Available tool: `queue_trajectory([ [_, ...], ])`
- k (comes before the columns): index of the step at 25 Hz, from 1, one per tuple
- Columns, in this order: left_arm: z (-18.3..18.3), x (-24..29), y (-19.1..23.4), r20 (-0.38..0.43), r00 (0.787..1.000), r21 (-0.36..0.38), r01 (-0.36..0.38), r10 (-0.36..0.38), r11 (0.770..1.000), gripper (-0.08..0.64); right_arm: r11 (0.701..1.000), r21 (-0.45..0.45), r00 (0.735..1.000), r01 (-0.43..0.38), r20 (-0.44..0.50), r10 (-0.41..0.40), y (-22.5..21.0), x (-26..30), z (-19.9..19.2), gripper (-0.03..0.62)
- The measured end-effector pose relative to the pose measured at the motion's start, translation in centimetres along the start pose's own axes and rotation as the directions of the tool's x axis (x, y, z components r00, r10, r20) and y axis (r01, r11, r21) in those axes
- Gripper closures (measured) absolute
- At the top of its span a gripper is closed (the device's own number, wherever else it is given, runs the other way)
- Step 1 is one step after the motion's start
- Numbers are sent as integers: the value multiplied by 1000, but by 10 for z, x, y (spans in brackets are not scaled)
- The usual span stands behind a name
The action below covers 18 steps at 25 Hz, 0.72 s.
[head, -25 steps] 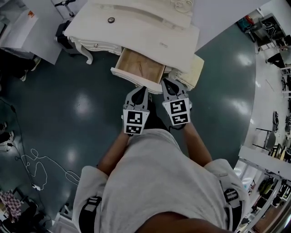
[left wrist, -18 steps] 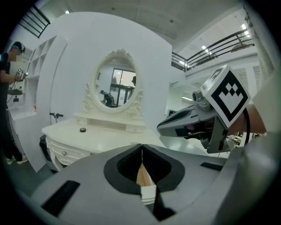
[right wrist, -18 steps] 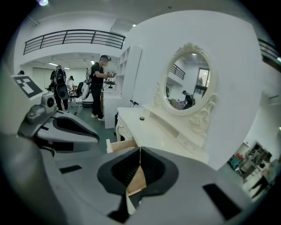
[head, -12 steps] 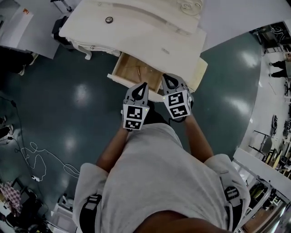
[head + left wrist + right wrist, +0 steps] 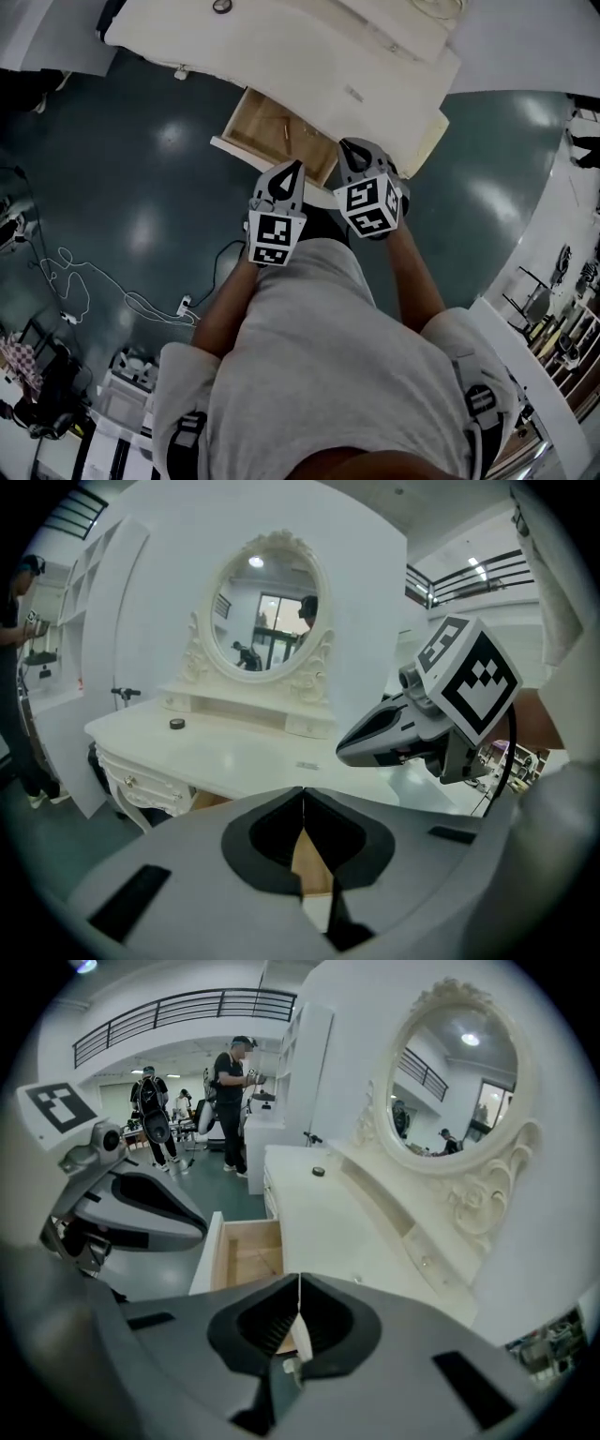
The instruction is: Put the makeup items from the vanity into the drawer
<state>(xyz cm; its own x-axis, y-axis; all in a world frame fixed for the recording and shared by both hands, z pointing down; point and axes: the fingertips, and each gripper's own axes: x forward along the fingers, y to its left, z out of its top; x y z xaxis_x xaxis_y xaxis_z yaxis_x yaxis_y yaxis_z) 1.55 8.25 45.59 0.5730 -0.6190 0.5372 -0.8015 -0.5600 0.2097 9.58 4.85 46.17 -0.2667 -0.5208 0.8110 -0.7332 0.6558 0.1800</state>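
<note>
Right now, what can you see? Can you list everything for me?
vanity: one, white, ahead of the person.
drawer: one, wooden inside, pulled open at the vanity's front.
mirror: one, oval, white carved frame, at the vanity's back.
small round thing: one, dark, on the vanity top; too small to name.
cable: one tangle, white, on the floor, which is dark green.
people: at least two, dark clothes, far across the room.
shirt: one, grey, on the person.
left gripper: one, grey, shut, empty, by the drawer's front.
right gripper: one, grey, shut, empty, beside it.
</note>
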Motion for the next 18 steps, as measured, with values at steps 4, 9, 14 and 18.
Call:
queue_trajectory([
  [4,-5,21,7,-48,999,8,-19,19,1000,552,998,-11,997,-56,-54,56,-12,25,-12,577],
  [9,-4,42,13,-98,994,20,-39,41,999,552,997,-32,993,-64,-98,60,-45,52,-23,577],
  [14,0,59,24,-116,989,-21,-92,89,996,552,999,-11,992,-45,-122,44,-77,84,-29,577],
  [18,-6,72,22,-136,988,-37,-85,80,996,552,998,-27,986,-62,-159,56,-87,102,-38,575],
])
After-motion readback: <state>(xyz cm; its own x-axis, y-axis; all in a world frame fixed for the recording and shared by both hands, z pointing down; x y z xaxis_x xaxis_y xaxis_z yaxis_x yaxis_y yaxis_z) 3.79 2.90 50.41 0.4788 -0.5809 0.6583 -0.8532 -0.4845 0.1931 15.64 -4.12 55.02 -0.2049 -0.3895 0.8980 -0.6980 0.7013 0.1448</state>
